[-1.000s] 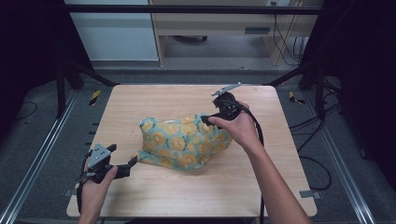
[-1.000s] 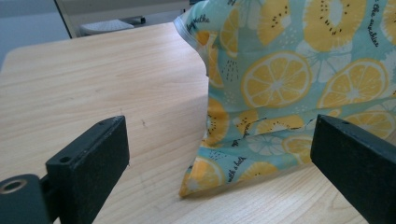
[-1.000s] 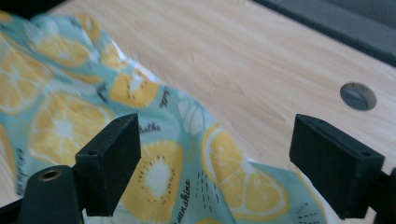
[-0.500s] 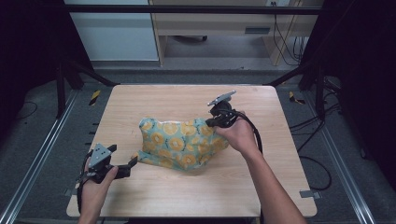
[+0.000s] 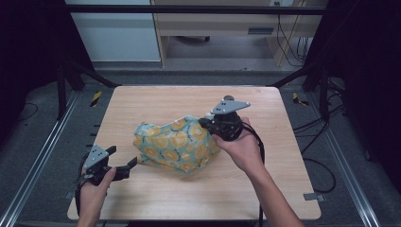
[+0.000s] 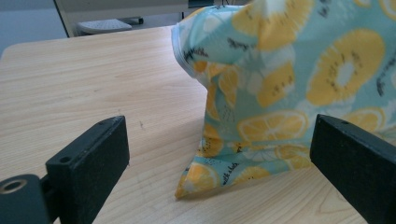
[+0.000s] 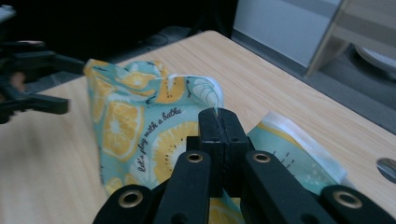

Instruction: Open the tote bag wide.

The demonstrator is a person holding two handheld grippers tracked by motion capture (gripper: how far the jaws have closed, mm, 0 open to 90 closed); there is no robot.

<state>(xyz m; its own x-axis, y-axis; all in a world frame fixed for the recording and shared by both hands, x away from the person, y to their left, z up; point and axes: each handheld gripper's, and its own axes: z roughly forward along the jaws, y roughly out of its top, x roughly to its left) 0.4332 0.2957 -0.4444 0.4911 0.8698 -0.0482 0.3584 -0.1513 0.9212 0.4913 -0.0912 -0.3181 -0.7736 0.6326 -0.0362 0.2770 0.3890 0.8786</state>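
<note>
1. Cloth [image 5: 177, 144] bunched near the middle of the table [image 5: 156, 99], pinched at its 2 o'clock edge by the right gripper [image 5: 206, 123], clamped shut on the pale hem and raising that side into a peak.
2. Left gripper [image 5: 131, 163] waiting at 8 o'clock, spread wide and empty, just beside the cloth's low corner but apart from it.
3. Judged as the step in hand: taking a second hold so the cloth can be lifted and spread.
4. To do it well:
   - Hold the right pinch firm on the hem, where the doubled edge gives the most to bite on.
   - Ease the left gripper toward 2 o'clock until the folded corner sits deep between the pads.
   - Close only then, low against the wood, catching every layer of the corner rather than the top one alone.
   - Avoid tugging upward before that second hold is sure; likely to slide the whole heap across the smooth top.
5. Thin, limp woven fabric, teal, printed with yellow citrus slices and small black script, edged in a white binding.
6. Soft folds and a tented shape, slumping toward 8 o'clock, flattened to a creased point at the near corner.
7. Pale wood-grain tabletop with rounded corners, smooth and matte; black, blocky, hard-faced pads on both grippers.
</note>
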